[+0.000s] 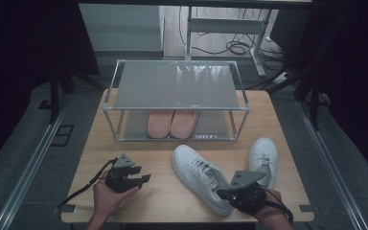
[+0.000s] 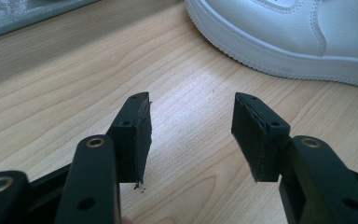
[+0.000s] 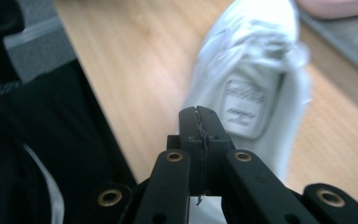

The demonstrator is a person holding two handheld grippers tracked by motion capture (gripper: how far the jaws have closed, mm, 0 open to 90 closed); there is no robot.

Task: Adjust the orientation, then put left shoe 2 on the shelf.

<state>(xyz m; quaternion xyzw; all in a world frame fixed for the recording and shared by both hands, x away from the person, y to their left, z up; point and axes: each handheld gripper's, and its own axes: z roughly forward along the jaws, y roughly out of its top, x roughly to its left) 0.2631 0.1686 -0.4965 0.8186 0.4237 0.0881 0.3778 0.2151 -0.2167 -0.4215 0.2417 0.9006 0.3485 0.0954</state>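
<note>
The right gripper (image 1: 226, 194) sits at the near right of the table (image 1: 163, 201), jaws pressed fully together with nothing between them, tips at the heel of the nearer white sneaker (image 1: 201, 177), which lies angled across the table's middle. The second white sneaker (image 1: 263, 160) lies just right of it. The left gripper (image 1: 146, 178) rests low at near left, jaws wide apart and empty, pointing right toward the sneaker.
</note>
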